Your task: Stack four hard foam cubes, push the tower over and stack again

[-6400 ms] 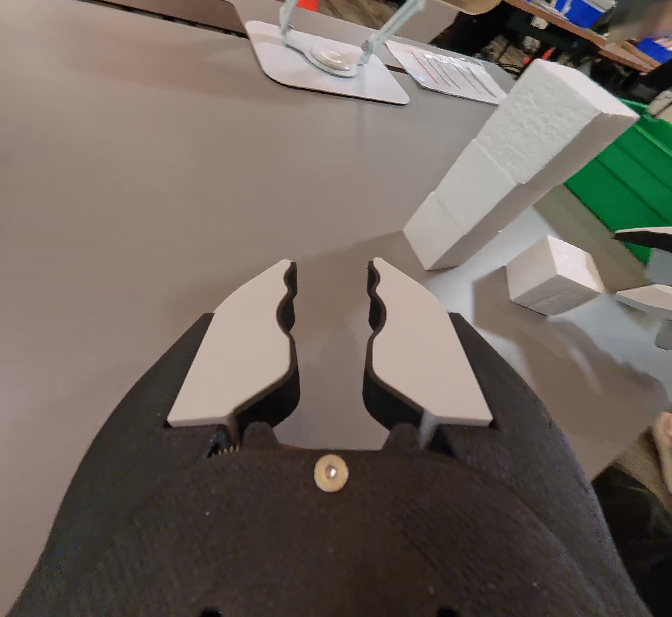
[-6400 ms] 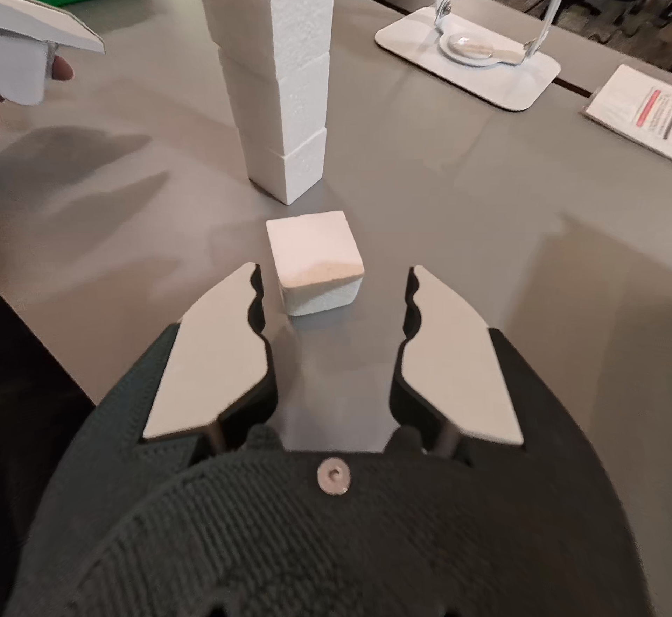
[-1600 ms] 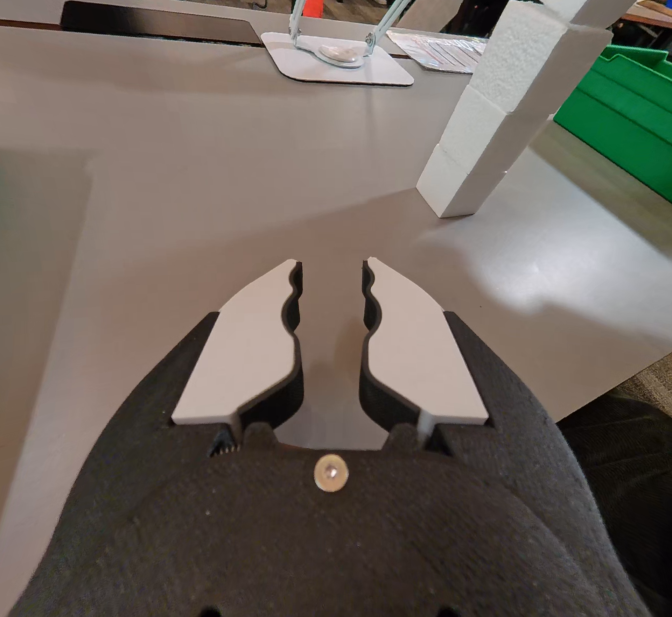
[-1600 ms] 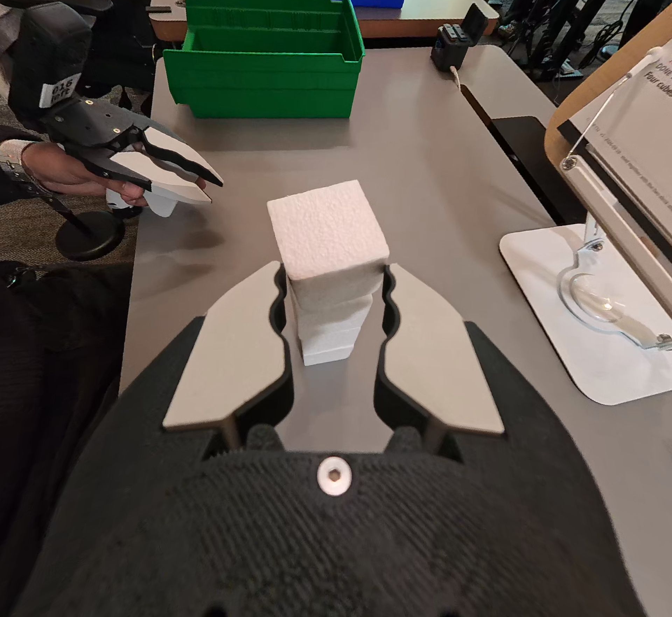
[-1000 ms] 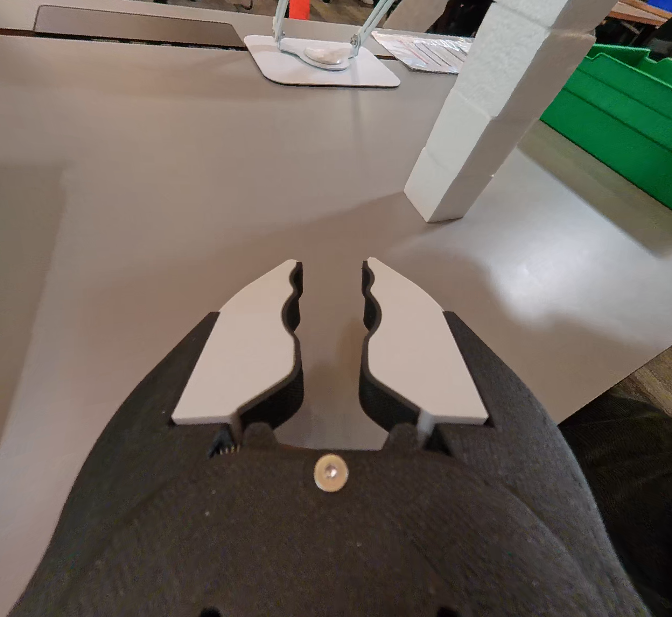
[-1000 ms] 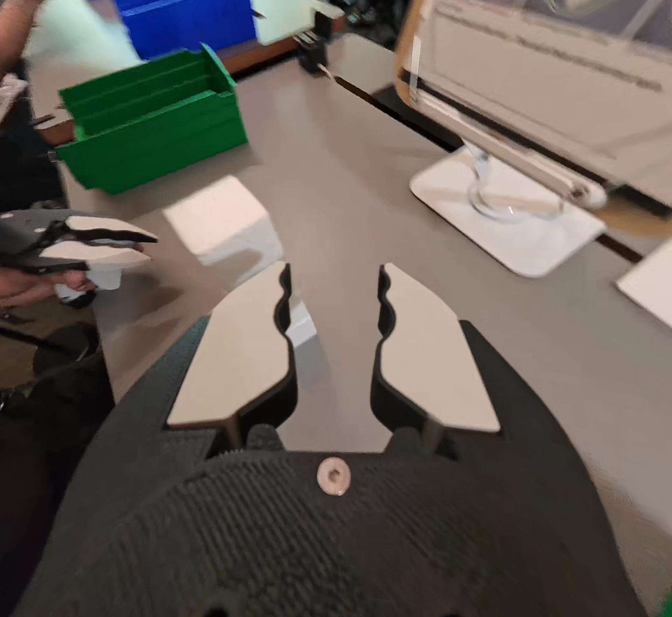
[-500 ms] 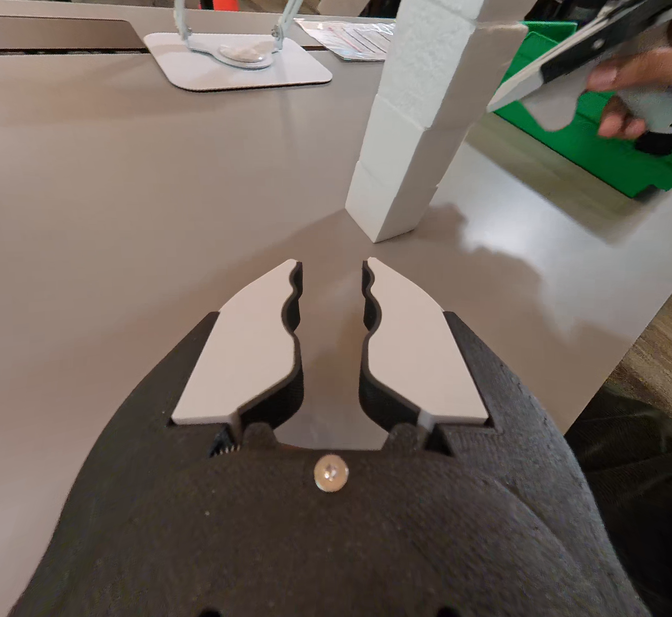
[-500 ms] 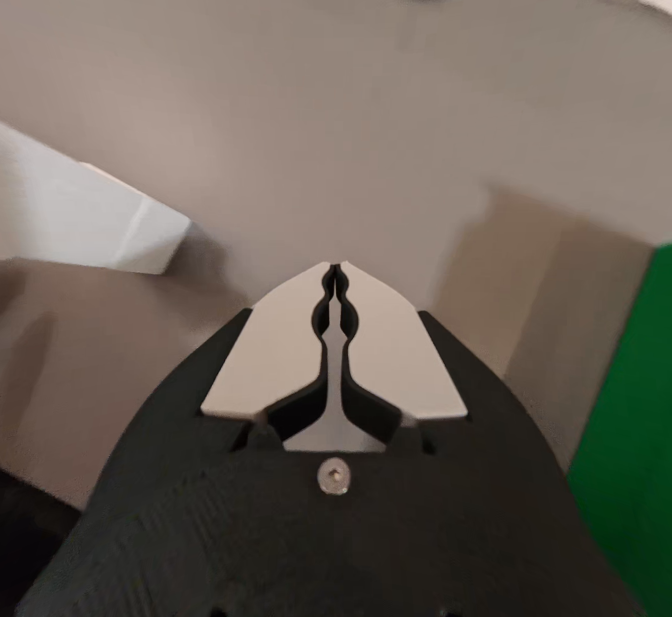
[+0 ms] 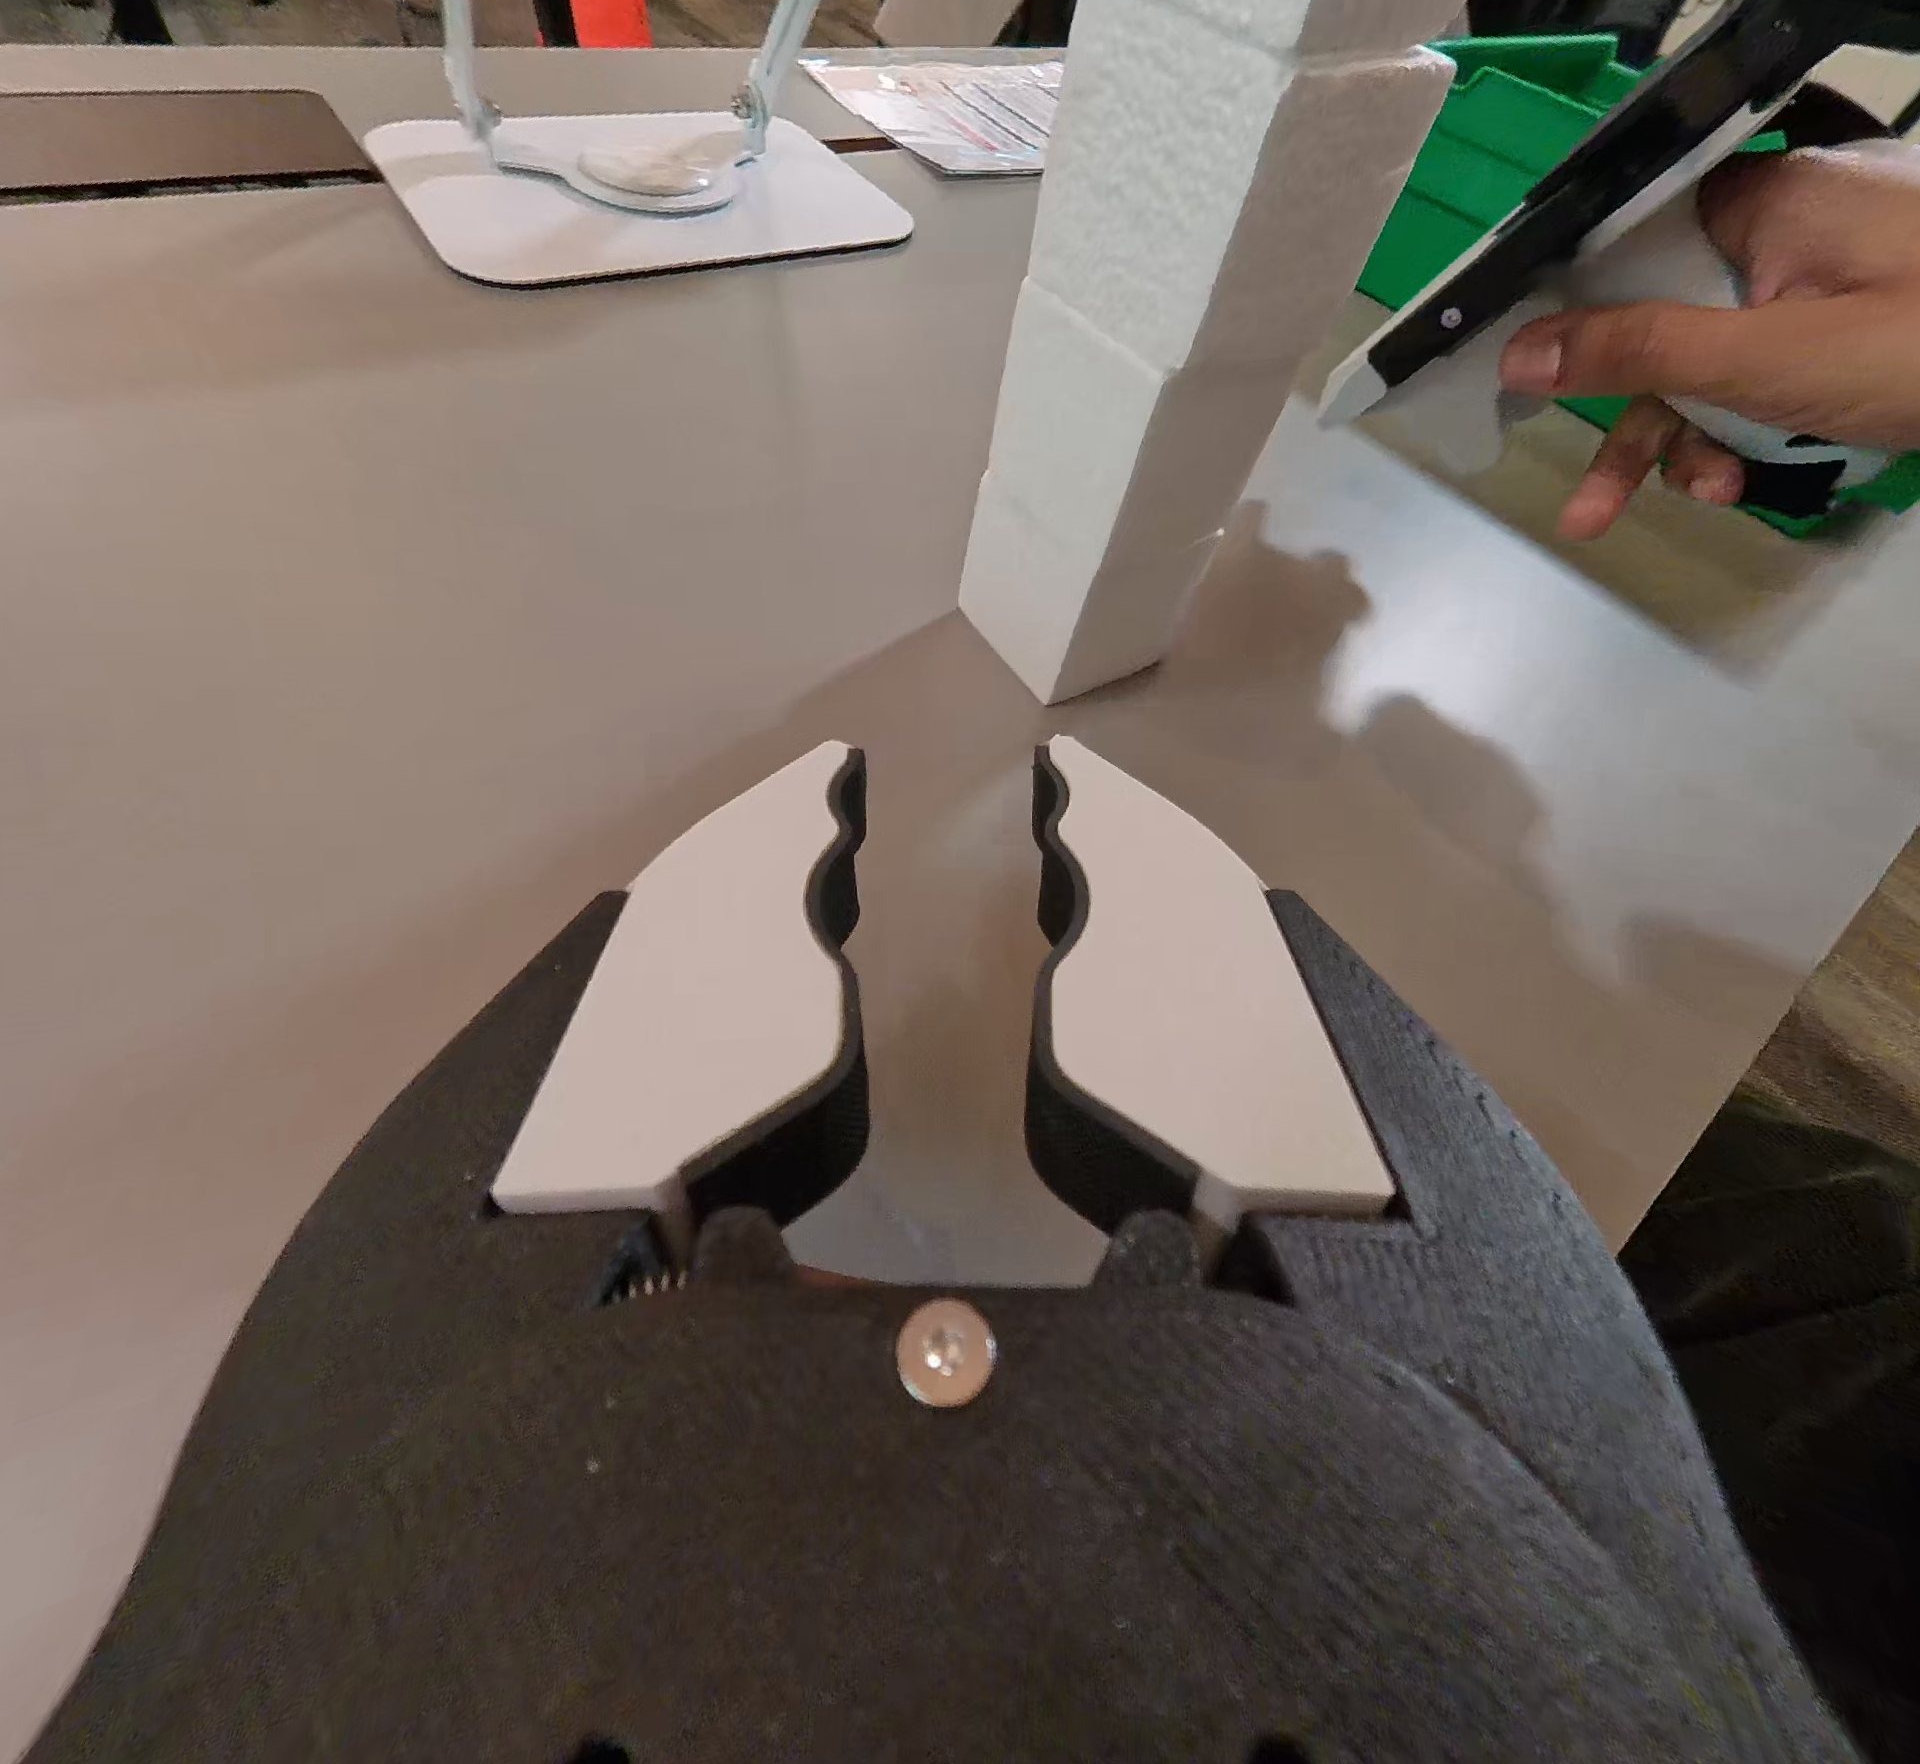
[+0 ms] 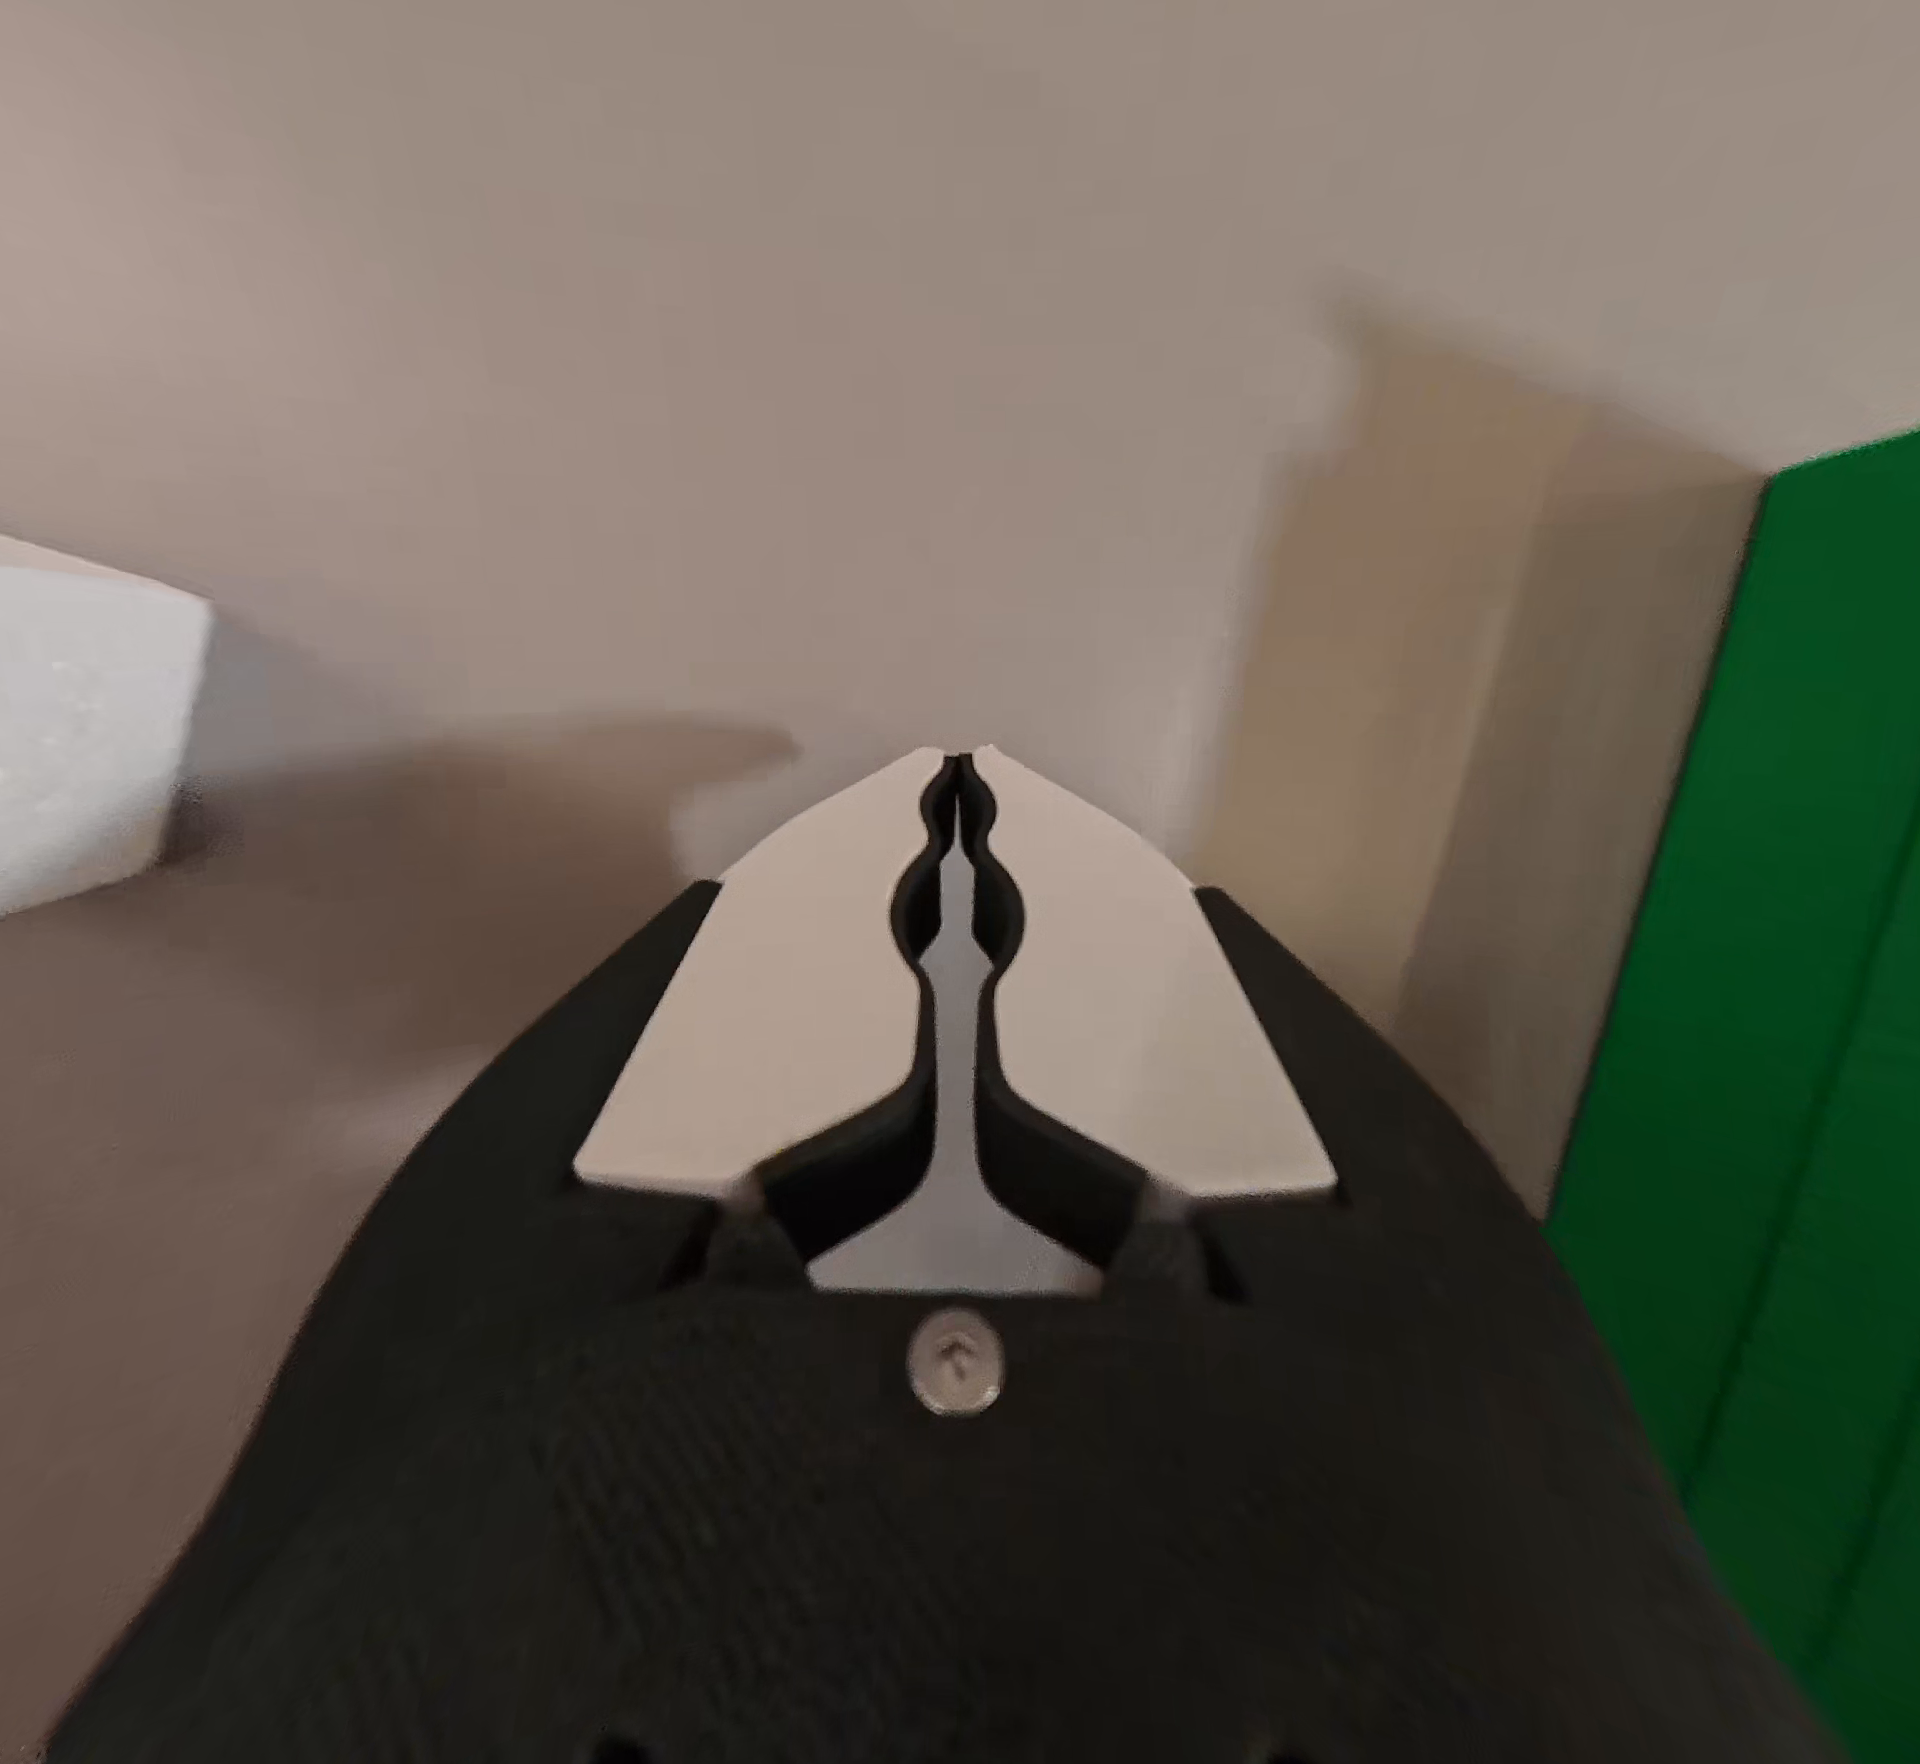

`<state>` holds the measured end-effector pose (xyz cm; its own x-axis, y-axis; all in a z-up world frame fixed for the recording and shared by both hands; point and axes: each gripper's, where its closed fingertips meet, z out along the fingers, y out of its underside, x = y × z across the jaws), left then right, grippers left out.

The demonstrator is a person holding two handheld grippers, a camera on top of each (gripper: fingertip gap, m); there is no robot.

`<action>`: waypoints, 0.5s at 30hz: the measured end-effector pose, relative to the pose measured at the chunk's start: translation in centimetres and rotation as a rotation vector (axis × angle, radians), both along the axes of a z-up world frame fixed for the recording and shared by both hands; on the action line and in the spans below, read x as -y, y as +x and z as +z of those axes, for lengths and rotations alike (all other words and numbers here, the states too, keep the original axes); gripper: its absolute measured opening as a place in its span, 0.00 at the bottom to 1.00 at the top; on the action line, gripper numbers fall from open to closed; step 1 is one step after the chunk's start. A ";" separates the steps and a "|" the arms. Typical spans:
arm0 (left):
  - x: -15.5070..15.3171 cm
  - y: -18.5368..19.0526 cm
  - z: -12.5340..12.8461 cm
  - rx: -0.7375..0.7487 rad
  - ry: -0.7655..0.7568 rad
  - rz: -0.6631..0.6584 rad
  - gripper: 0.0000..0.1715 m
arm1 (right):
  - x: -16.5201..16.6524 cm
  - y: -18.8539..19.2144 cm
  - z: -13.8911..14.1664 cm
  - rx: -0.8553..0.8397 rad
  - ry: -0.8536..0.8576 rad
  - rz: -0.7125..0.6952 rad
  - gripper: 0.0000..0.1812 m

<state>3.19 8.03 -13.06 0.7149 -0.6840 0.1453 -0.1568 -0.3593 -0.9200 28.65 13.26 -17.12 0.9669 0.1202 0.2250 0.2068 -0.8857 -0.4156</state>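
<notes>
A tower of several white foam cubes (image 9: 1143, 312) stands upright on the grey table (image 9: 416, 571); its top runs out of the left wrist view. My left gripper (image 9: 945, 756) is open and empty, low over the table, a short way in front of the tower's base. My right gripper (image 10: 961, 758) is shut and empty and points down at bare table. The tower's foam (image 10: 83, 727) shows at that view's left edge. The right gripper also shows in the left wrist view (image 9: 1340, 405), held in a hand (image 9: 1766, 343) to the right of the tower, apart from it.
A green bin stands right of the tower (image 9: 1507, 125) and fills the right edge of the right wrist view (image 10: 1766, 987). A white stand base (image 9: 644, 197) and a laminated sheet (image 9: 935, 109) lie at the back. The table's edge (image 9: 1714, 1039) runs along the right. About 25 cm separates my left fingertips from my right.
My right gripper let go of the top cube on the tower, drew away to the right and shut. The left wrist view swung so the tower sits nearer its centre.
</notes>
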 end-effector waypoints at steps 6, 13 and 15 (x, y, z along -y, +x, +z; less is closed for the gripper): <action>0.8 -3.0 0.3 -0.105 0.111 0.079 0.17 | -0.2 -14.3 1.4 -0.666 -0.070 0.257 0.00; 1.6 -6.3 2.1 -0.138 0.240 0.205 0.12 | -2.3 -15.3 5.8 -0.740 0.029 0.325 0.00; 1.4 -7.6 3.9 -0.093 0.321 0.280 0.09 | -2.8 -13.7 5.8 -0.661 0.054 0.331 0.00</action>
<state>-4.45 6.60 -9.14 0.8790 -0.4621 -0.1172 -0.1820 -0.0980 -0.9784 14.91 16.06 -11.30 0.8180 0.4339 -0.3778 0.1505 -0.7952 -0.5874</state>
